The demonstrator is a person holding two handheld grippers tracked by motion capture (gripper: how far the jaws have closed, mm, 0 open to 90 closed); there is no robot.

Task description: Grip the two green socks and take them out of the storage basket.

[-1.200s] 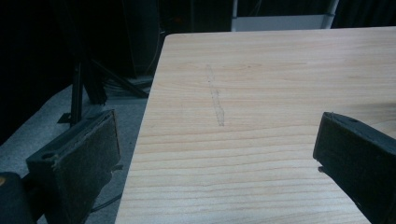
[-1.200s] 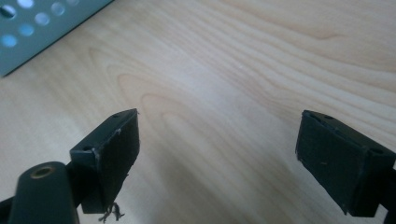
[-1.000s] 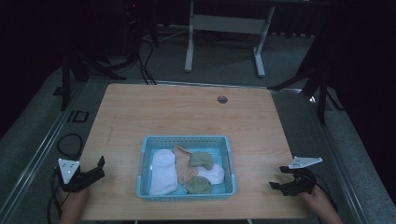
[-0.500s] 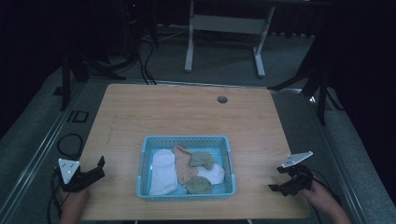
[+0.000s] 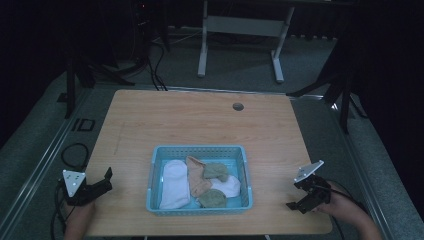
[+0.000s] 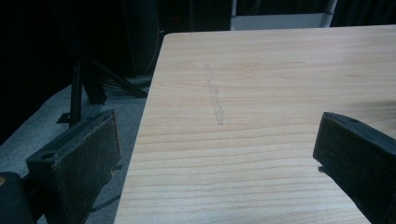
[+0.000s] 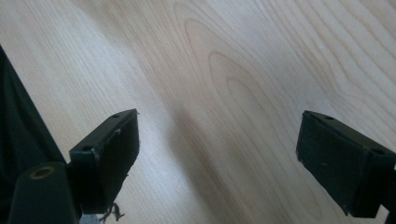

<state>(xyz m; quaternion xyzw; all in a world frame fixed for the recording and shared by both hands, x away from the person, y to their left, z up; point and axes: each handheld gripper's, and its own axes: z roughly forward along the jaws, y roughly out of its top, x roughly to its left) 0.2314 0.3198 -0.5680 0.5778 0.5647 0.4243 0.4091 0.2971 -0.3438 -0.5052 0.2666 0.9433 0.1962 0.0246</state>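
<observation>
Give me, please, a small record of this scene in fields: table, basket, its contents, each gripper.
table: wooden, small round hole near far edge
basket: light blue, near front middle
contents: socks, white, tan, green
left gripper: open, holding nothing, at front left
right gripper: open, holding nothing, at front right

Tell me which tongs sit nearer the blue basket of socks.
Left, by a small margin. The left tongs lie off the blue basket near the table's left edge; the right tongs lie off its right side, slightly farther away.
</observation>
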